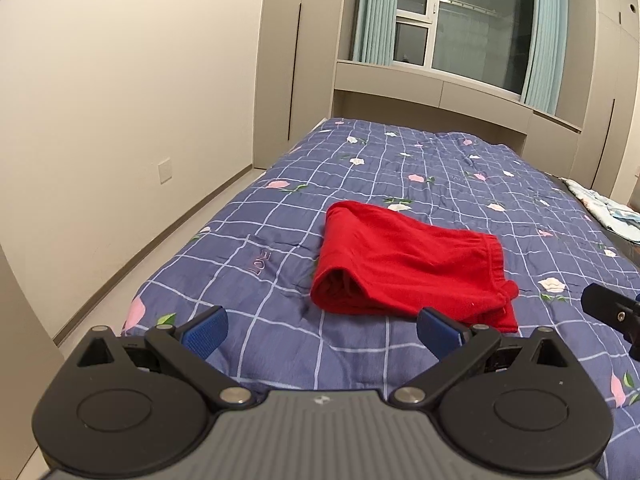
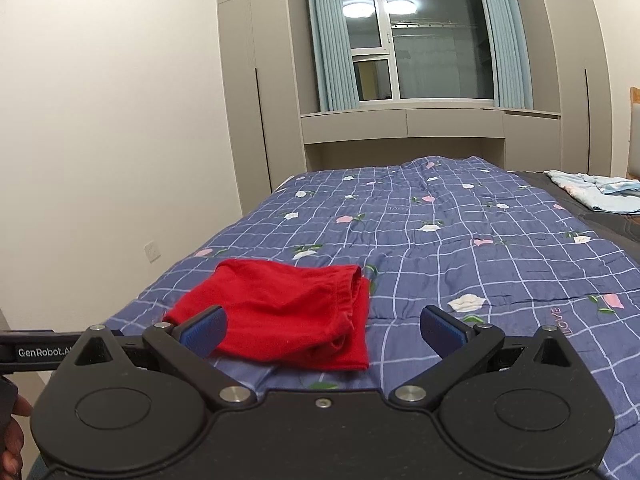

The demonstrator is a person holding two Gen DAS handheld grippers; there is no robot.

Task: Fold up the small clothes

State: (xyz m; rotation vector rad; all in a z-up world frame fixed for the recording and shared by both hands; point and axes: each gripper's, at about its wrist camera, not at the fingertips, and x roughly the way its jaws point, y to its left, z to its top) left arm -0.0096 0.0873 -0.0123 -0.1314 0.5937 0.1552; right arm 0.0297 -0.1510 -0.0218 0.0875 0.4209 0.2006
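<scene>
A folded pair of small red shorts lies on the blue checked quilt, its waistband toward the right. My left gripper hovers just short of the shorts' near edge, open, nothing between its blue pads. In the right wrist view the same red shorts lie ahead and to the left. My right gripper is open and empty, its left pad over the shorts' near left corner. A black part of the right gripper shows at the left view's right edge.
The quilt covers most of the bed. Light blue folded clothes lie at the bed's far right. A wall and floor strip run along the left; cabinets and a curtained window stand beyond the bed. A hand shows at bottom left.
</scene>
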